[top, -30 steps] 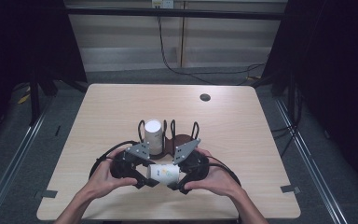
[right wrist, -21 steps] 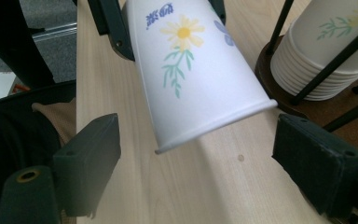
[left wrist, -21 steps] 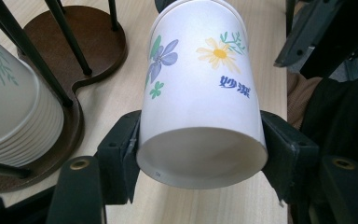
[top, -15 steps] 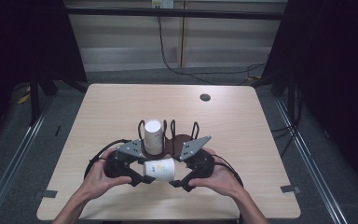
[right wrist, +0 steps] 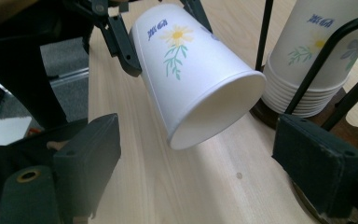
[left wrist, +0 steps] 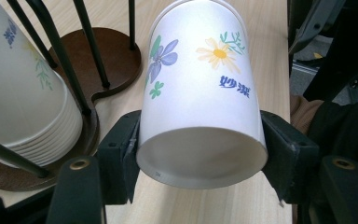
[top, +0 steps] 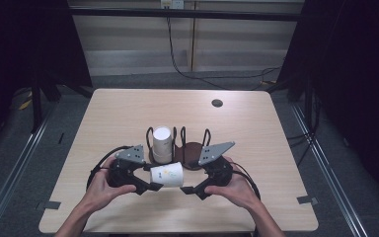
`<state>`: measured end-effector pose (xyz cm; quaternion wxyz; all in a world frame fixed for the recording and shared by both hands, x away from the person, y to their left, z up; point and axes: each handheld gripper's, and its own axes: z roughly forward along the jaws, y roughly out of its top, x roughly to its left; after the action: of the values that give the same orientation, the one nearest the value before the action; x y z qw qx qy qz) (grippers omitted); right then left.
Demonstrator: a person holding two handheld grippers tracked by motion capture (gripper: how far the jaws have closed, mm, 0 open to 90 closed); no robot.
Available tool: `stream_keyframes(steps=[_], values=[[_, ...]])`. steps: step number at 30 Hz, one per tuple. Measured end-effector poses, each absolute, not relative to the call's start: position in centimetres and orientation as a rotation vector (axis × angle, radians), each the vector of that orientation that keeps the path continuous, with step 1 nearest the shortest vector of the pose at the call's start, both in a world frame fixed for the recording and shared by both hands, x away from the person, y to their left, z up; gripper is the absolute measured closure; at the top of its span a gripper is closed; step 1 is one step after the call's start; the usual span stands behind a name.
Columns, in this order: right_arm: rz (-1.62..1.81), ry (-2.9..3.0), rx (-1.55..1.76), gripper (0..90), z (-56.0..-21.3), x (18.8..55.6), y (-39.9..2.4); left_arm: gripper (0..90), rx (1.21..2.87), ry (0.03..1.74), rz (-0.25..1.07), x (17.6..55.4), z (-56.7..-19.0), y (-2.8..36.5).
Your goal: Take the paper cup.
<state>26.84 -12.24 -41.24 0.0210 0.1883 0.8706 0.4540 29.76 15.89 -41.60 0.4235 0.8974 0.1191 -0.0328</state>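
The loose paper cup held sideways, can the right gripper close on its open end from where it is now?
Probably yes. The right gripper is open, the paper cup mouth faces it with nothing between, and the left gripper clamps the base end only.

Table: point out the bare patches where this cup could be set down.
The table is bare across its far half, from the cup holder back to the small dark disc, and along its left and right edges. It is crowded near the front centre, where both grippers flank the held paper cup.
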Motion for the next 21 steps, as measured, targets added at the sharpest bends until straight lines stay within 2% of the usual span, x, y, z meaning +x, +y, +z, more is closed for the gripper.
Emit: stream_keyframes(steps=[21], values=[[1.606, 2.591, 0.626, 14.8, -41.34, 26.99, -12.96, 36.7, 2.15, 0.318, -0.061, 29.65, -42.02, 16.45]])
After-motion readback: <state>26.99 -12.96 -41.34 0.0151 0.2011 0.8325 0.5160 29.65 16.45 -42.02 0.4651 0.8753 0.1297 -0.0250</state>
